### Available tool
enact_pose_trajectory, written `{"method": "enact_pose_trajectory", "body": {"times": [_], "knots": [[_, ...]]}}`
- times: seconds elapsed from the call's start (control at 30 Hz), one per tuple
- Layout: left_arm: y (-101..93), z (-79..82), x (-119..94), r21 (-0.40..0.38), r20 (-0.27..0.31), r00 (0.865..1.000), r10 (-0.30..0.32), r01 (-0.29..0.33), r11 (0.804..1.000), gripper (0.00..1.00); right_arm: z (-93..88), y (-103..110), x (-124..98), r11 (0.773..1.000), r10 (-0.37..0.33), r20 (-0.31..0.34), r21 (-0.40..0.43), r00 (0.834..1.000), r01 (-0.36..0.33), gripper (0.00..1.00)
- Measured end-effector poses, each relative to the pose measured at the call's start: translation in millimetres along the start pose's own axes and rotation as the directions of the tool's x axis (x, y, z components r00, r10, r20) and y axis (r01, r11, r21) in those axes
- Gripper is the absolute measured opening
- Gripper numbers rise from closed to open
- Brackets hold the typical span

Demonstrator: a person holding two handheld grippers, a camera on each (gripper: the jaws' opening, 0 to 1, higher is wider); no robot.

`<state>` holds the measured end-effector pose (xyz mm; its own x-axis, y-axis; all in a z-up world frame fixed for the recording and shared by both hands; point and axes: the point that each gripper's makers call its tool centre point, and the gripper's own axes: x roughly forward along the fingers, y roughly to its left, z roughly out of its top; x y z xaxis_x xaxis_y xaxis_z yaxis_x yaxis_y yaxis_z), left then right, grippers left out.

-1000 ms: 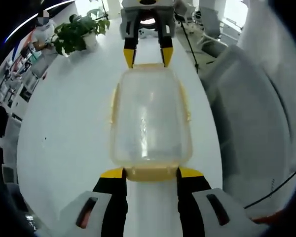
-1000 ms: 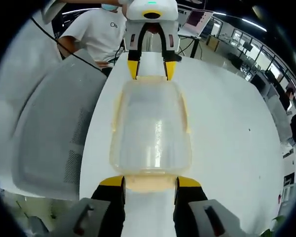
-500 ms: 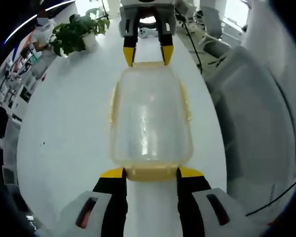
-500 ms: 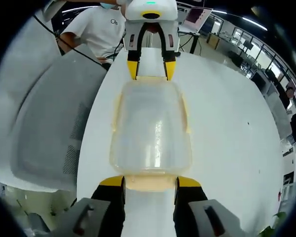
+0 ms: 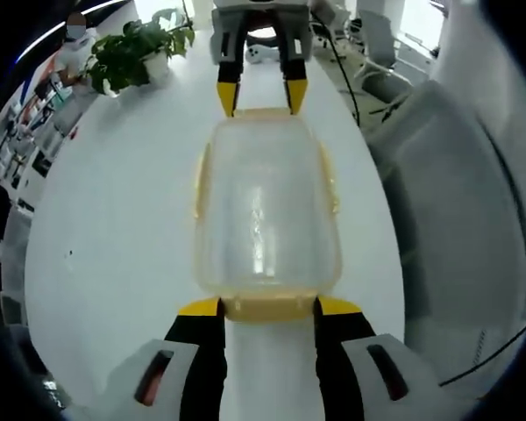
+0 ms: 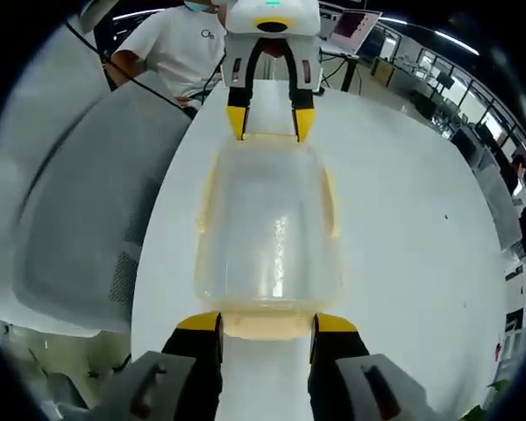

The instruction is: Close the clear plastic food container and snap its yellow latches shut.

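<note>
The clear plastic container (image 5: 267, 210) lies lid-on, lengthwise on the white table (image 5: 114, 219), with yellow latches along its sides (image 5: 200, 189) and at both ends. My left gripper (image 5: 267, 307) is open, its yellow-tipped jaws flanking the near end latch (image 5: 267, 309). At the far end the right gripper (image 5: 261, 92) stands the same way around the other end latch. In the right gripper view the container (image 6: 267, 228) runs from my open right gripper (image 6: 267, 323) to the left gripper (image 6: 269, 123). Whether the end latches are snapped down is unclear.
A potted plant (image 5: 140, 48) stands on the table's far left in the left gripper view. A grey mesh chair (image 5: 456, 193) sits close along the table edge (image 6: 79, 202). A person in a white shirt (image 6: 180, 53) is behind the far end.
Both views have shifted slightly with the hands. The container and the two grippers keep the same positions relative to each other.
</note>
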<state>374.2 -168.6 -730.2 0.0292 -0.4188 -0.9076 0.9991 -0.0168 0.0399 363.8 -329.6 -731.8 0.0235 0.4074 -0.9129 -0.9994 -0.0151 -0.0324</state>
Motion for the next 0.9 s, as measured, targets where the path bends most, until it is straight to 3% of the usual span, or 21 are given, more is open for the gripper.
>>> {"method": "enact_pose_trajectory", "body": {"times": [0.9], "knots": [[-0.4,-3.6,12.5,-0.004,-0.018,1.0,-0.008,0.008,1.0,0.37,-7.4,-3.5,10.4,1.0,0.009,-0.007,-0.01,1.0,-0.009,0.36]]}}
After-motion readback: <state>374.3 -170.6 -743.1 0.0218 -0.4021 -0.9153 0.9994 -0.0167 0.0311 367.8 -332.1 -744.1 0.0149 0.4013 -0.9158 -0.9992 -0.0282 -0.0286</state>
